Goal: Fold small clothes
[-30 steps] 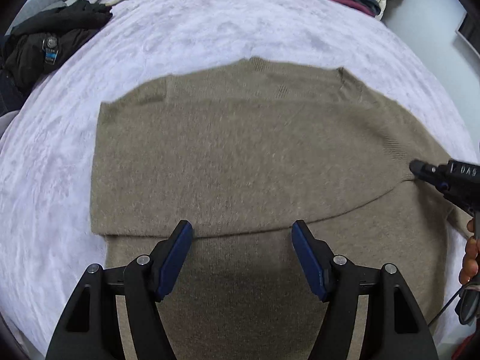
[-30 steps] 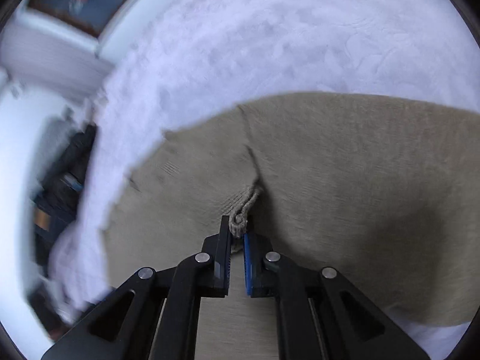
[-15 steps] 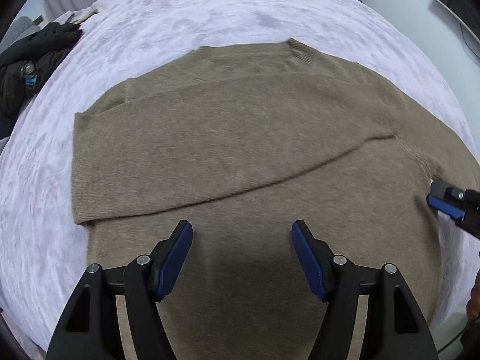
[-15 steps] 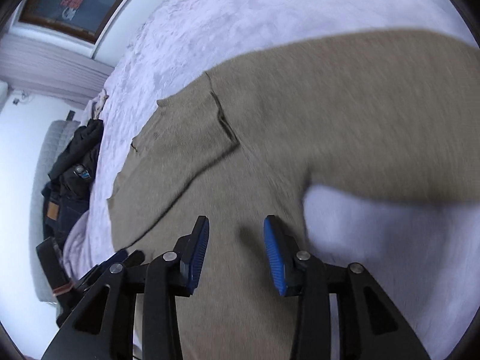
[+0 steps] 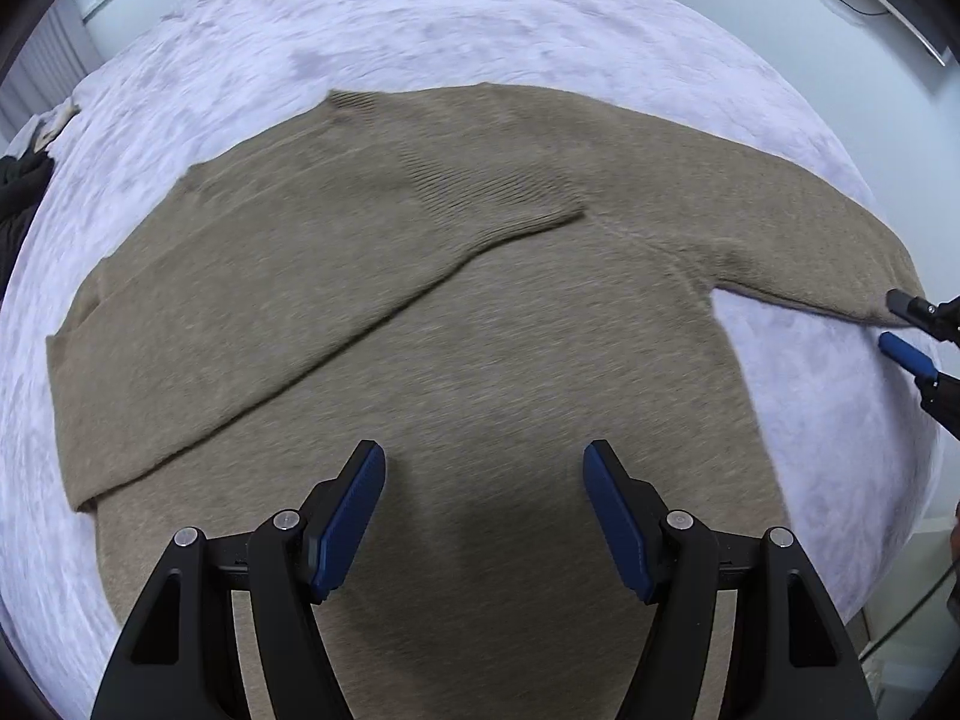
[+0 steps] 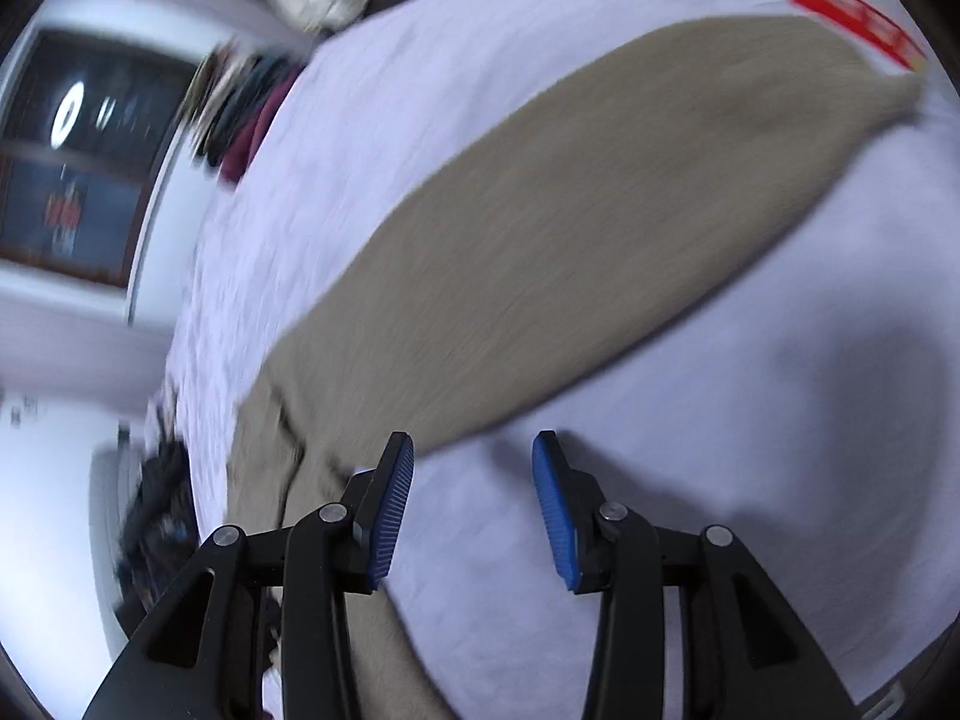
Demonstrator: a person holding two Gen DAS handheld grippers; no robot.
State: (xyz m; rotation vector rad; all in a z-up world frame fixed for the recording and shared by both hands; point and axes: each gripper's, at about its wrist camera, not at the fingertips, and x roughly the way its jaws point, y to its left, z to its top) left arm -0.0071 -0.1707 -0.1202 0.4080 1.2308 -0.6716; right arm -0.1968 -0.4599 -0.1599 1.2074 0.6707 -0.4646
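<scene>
A tan knit sweater [image 5: 456, 312] lies flat on the lavender bedspread [image 5: 480, 30]. Its left sleeve [image 5: 336, 264] is folded across the body, the ribbed cuff near the chest. Its right sleeve [image 5: 798, 228] stretches out to the right; the same sleeve [image 6: 570, 240] runs diagonally through the blurred right wrist view. My left gripper [image 5: 483, 516] is open and empty above the sweater's lower body. My right gripper [image 6: 474, 498] is open and empty beside the lower edge of the right sleeve; it also shows in the left wrist view [image 5: 900, 324] at the sleeve's end.
Dark clothes [image 5: 18, 192] lie at the bed's left edge. A pile of folded clothes [image 6: 240, 120] sits at the far side of the bed. A red and white object [image 6: 852, 18] lies past the sleeve cuff. The bed's right edge drops off near a cable [image 5: 900, 618].
My right gripper let go of the folded sleeve cuff, opened, and swung right to the outstretched right sleeve. My left gripper stayed open and turned right over the sweater.
</scene>
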